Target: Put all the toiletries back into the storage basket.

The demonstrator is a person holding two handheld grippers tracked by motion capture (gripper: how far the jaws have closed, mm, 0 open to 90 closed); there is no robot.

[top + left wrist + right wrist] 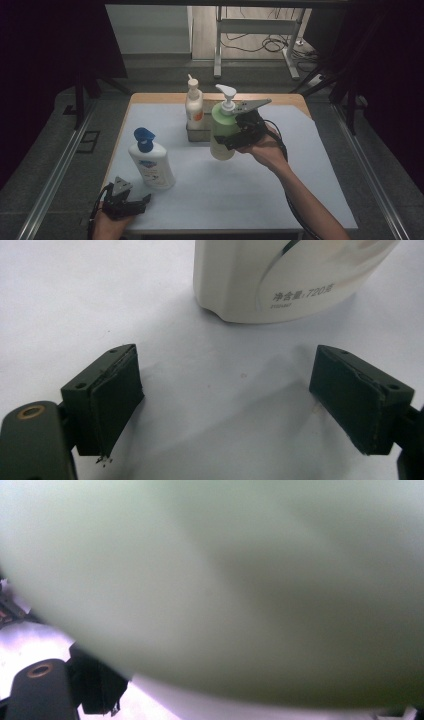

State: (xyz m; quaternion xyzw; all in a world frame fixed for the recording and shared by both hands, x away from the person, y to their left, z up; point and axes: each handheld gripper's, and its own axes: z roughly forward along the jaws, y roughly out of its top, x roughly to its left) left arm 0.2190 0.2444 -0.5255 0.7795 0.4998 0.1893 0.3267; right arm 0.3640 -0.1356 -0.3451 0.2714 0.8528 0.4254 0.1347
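Nearest the person, the left tongs [134, 204] rest at the front edge of the desk [240, 195] with their jaws spread wide and nothing between them; in the left gripper view their flat black pads [117, 400] look matte and slightly frayed at the lower corner, and the rounded base of the white lotion bottle [280, 285] stands just ahead of them, apart from both pads. That bottle [151, 162] is smooth glossy plastic, wide-shouldered, with a blue pump cap, upright on the pale matte sheet that covers the desk. Farther in, the right tongs [231, 142] are clamped on the lower body of the green pump bottle [223, 131], which hangs lifted off the desk, roughly upright, just in front of a small grey tray [199, 134]. In the right gripper view its pale green wall [225, 580] is a soft blur pressed close to the lens. The risk I see is slip: the bottle is round, slick and probably heavy with liquid, and it is gripped low, so it could rotate or slide through the pads. Swinging it could also knock the slim white pump bottle [194, 105] standing in the tray behind it.
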